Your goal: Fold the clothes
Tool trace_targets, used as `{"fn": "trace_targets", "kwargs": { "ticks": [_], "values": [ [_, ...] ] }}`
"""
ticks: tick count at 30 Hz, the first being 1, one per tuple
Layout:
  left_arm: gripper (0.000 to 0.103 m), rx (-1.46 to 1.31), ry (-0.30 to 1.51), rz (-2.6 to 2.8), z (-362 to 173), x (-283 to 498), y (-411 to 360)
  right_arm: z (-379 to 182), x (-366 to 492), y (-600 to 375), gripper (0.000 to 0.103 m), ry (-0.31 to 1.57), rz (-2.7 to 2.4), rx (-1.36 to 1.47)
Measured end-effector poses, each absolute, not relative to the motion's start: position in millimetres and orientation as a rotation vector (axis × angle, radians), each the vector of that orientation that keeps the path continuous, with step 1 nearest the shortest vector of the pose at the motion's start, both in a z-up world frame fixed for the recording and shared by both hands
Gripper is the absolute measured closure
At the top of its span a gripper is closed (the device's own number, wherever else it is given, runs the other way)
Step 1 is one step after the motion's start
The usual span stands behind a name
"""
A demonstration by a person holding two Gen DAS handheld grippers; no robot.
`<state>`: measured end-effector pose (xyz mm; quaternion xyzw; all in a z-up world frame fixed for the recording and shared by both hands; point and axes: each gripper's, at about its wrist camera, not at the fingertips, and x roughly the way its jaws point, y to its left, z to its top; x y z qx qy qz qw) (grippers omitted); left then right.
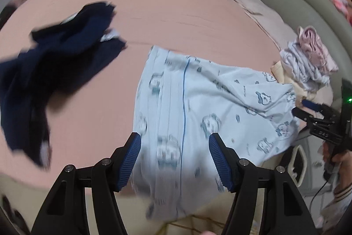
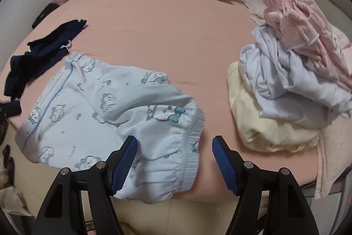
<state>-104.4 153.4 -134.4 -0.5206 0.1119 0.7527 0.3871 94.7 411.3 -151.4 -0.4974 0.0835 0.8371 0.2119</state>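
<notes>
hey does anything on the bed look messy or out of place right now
The blue pants lie rumpled, hanging over the bed's near edge. The navy garment is crumpled beside them, and the pile at right is unfolded.

Pyjama trousers (image 2: 105,107): pale blue, cartoon print. Garment (image 2: 44,52): navy. Bed sheet (image 2: 165,36): pink. Pile (image 2: 292,80): pink, lavender, cream.

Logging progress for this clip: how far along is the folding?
Early. Nothing looks folded: the navy garment lies crumpled, and the pile of pink, lilac and cream clothes is unsorted. In hand: the light blue printed pants, spread out on the bed, both grippers' jaws open over them. All folding remains.
</notes>
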Motion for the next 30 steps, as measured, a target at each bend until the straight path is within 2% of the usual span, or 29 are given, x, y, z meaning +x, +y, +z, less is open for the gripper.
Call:
{"fn": "trace_targets", "kwargs": {
  "ticks": [9, 15, 20, 30],
  "values": [
    [0.041, -1.309, 0.444, 1.808, -147.3, -149.1, 218.8, -157.9, 85.4, 435.2, 0.033, 0.355, 2.341, -1.347],
    [0.041, -1.236, 0.478, 1.815, -156.8, -156.0, 238.9, -163.5, 84.6, 440.8, 0.033, 0.344, 2.342, -1.358],
    [0.041, -1.186, 0.578, 1.842, -167.0, -157.4, 243.0, -161.2, 89.5, 448.5, 0.033, 0.356, 2.373, -1.342],
    [0.041, -1.217, 0.534, 1.804, -170.4, -166.0, 234.8, -167.5, 84.2, 460.4, 0.033, 0.411, 2.387, -1.352]
  ]
}}
